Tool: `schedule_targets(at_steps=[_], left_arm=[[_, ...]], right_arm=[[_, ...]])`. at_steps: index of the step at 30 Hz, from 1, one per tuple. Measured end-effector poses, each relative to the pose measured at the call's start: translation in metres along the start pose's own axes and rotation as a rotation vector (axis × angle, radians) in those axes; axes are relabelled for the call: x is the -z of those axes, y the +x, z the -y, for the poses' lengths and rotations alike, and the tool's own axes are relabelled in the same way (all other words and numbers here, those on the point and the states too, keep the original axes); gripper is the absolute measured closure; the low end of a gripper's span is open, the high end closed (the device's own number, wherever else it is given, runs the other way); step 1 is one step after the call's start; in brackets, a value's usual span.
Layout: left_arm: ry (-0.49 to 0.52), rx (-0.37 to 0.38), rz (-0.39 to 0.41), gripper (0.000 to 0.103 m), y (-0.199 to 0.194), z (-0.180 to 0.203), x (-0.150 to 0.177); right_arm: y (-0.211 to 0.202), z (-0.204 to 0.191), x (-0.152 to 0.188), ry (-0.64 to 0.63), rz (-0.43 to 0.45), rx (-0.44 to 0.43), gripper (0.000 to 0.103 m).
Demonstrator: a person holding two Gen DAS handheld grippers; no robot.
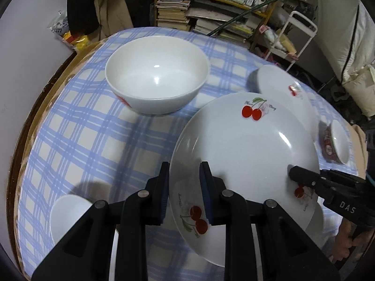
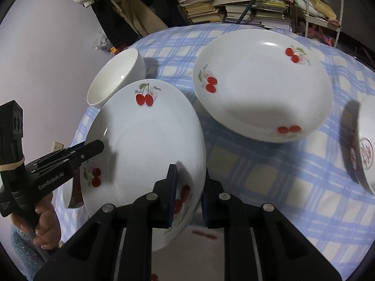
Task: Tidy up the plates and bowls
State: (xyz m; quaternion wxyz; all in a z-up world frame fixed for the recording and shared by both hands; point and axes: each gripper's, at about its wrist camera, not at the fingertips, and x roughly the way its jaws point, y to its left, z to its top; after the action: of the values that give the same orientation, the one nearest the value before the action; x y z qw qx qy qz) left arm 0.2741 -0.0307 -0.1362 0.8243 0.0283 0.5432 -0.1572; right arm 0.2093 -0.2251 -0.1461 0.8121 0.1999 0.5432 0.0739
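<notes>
A: Where's the cherry plate [image 1: 246, 154] rn?

B: Up off the checked tablecloth [image 1: 89, 140], tilted, held betw both tools. Left gripper [image 1: 185, 194] has the plate's near-left rim betw its blue pads [image 1: 206, 187], clamped on it. Right gripper [image 2: 188, 196] does the same on the opposite rim, seen edge-on in the right wrist view.

A: Both really pinching it?

B: Looks so. In the left wrist view the rim runs betw the pads; in the right wrist view the rim sits in the gap, one pad [image 2: 172, 192] over the plate's face, the other behind. The right tool's black finger also shows in the left view, lying on the plate's right edge.

A: Other dishes?

B: 2nd cherry plate [image 2: 260, 84] flat on the cloth, just beyond the held one, apart from it in the right view. Big white bowl [image 1: 157, 77] upright at the far-left part of the table, w/ a red mark on its outer wall. A small bowl w/ red pattern [image 2: 365, 149] at the right edge, blurred. Another small white bowl [image 1: 68, 217] near-left, partly behind the left tool.

A: Background?

B: Shelf w/ stacked books [image 1: 173, 11], white metal cart [image 1: 302, 35] beside it.
</notes>
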Motion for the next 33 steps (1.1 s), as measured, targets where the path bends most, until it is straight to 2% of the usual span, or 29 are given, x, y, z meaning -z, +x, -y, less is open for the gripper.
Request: schedule_targets(at_steps=[8, 17, 26, 33], left_arm=[[0.007, -0.021, -0.005, 0.079, -0.017, 0.022, 0.026], [0.013, 0.024, -0.064, 0.079, -0.026, 0.051, 0.067], [0.051, 0.007, -0.142, 0.079, -0.018, 0.086, 0.104], [0.076, -0.028, -0.195, 0.079, -0.004, 0.098, 0.126]], right_arm=[[-0.025, 0.000, 0.022, -0.001, 0.006, 0.030, 0.083], [-0.055, 0.012, 0.049, 0.017, 0.025, 0.097, 0.083], [-0.069, 0.035, 0.081, 0.057, 0.012, 0.144, 0.083], [-0.064, 0.048, 0.102, 0.087, -0.029, 0.182, 0.083]])
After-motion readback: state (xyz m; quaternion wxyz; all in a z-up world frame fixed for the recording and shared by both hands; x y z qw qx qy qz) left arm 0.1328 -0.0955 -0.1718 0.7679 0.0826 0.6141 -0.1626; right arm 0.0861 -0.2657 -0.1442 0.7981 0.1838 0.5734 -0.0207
